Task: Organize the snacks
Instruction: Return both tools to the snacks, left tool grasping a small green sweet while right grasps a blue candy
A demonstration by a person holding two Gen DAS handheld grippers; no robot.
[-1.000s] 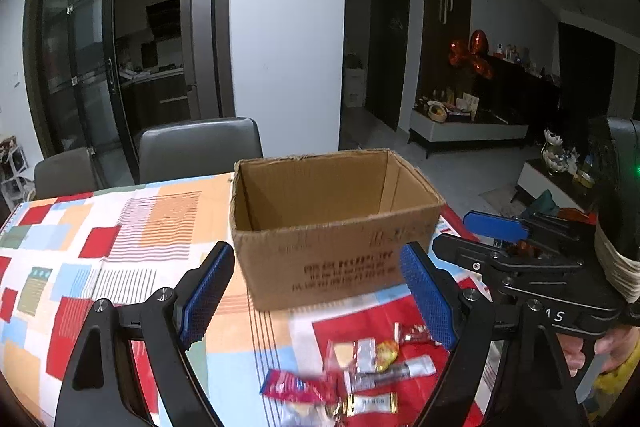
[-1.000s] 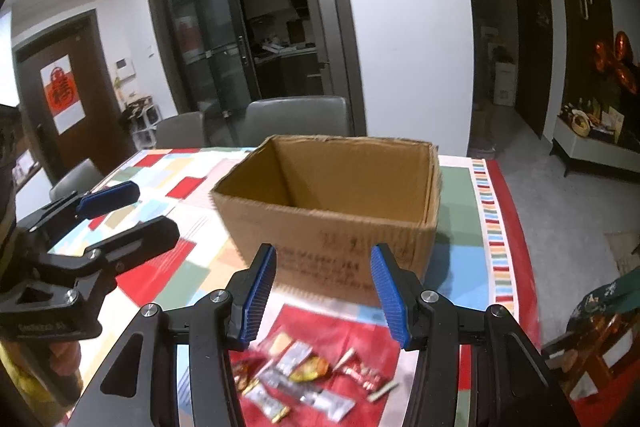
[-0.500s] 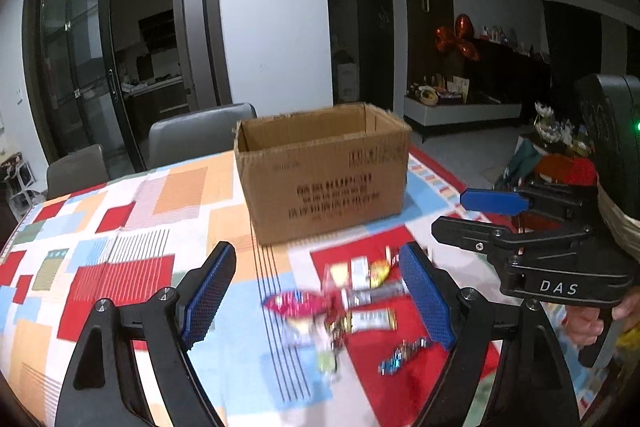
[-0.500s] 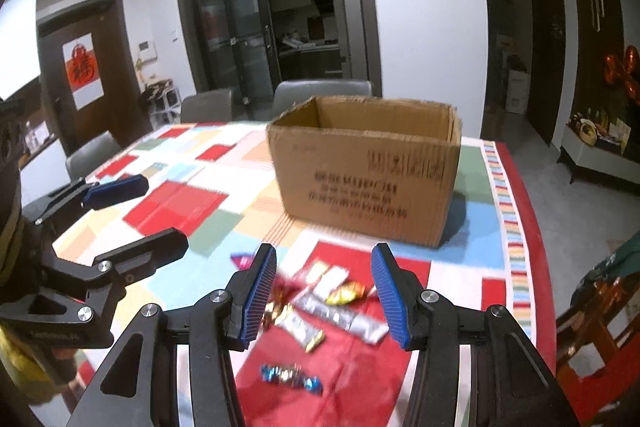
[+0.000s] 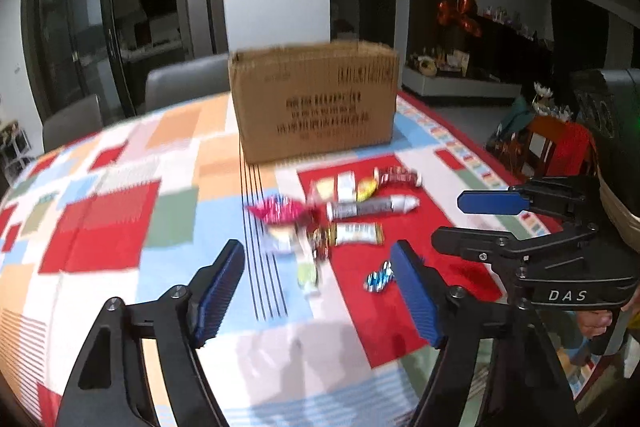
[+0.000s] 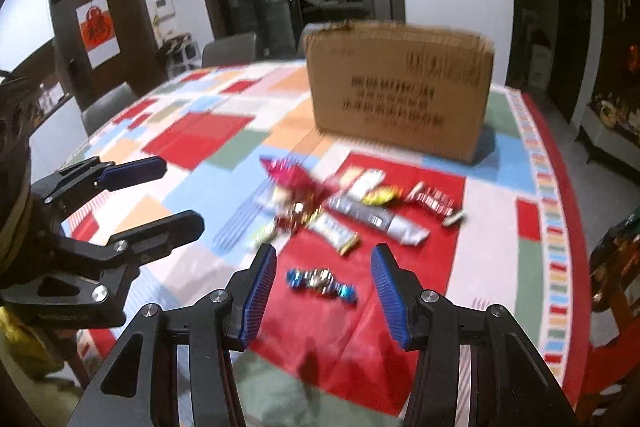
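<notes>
Hovering my right gripper (image 6: 322, 289) with jaws spread, I frame the blue candy (image 6: 320, 281) because it lies nearest. My left gripper (image 5: 318, 291) waits agape, empty, over the snack pile (image 5: 340, 215) before the cardboard box (image 5: 316, 99)

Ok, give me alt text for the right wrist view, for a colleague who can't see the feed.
The right gripper, open and empty, hangs above a blue foil-wrapped candy on a patchwork tablecloth. Beyond it lies a loose pile of wrapped snacks, with a cardboard box behind. The open left gripper enters from the left.
</notes>
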